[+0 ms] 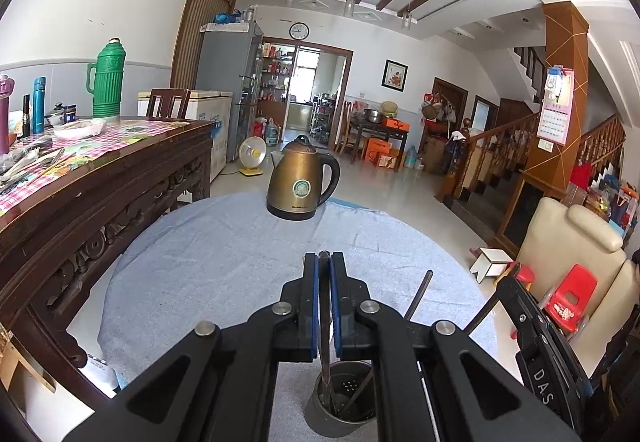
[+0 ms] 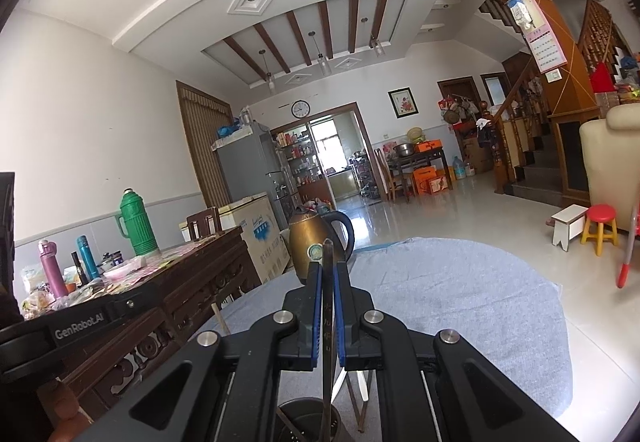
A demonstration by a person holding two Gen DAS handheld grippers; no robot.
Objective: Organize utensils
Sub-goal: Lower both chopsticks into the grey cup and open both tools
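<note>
a dark chopstick [image 1: 324, 318] is clamped upright between the blue pads of the left gripper [image 1: 325, 262], its long axis running near-vertical along the fingers, and its lower end is seen inside the grey perforated holder [image 1: 342, 402] that stands on the blue-grey cloth [image 1: 208, 262] directly below the tool. a second stick [image 1: 358, 394] is already leaned inside that holder.

in the right wrist view, a second dark chopstick [image 2: 328, 322], marked with pale characters, is pinched in the same manner by the right gripper [image 2: 329, 270]. its top reaches just past the fingertips, and its lower part is carried down to the rim of the holder [image 2: 308, 422] at the near edge of the view. whether its tip is inside or only above the opening cannot be told.

both tools are thus closed on a stick each, side by side, with the holder beneath and slightly near of each. more sticks [image 1: 418, 294] are seen slanting at the right of the left view.

the coming move is judged to turn on the vertical line: each stick is to be kept over the opening and lowered or let go straight down. the left stick appears further seated, so its release is likely the nearer step. the copper kettle [image 1: 302, 182] stands far across the cloth, well apart.
</note>
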